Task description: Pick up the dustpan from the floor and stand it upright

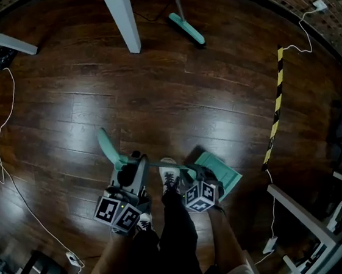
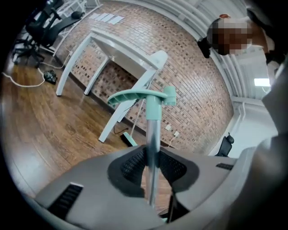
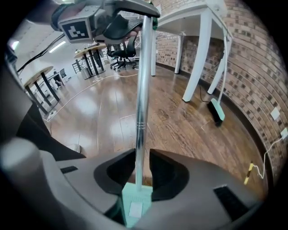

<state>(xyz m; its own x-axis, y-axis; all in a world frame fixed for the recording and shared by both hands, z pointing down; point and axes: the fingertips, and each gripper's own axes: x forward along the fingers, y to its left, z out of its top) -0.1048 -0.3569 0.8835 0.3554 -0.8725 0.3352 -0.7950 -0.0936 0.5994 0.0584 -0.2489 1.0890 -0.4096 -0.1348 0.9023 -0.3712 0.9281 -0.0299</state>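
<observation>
The left tongs [image 2: 152,166] are clenched on the pole [image 2: 153,134] of the dustpan [image 1: 225,170], just below its teal handle [image 2: 144,95]. The right tongs [image 3: 141,173] grip the same pole just above the pan [image 3: 135,204]. From the head view the dustpan lies across the person's front, handle left and pan right, apparently clear of the floor [image 1: 153,92]. Standing it up likely means lowering the pan end while the left tongs raise the handle.

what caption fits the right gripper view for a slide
Right gripper clamped low on the dustpan pole, just above the teal pan; left gripper holds it higher up.
</observation>
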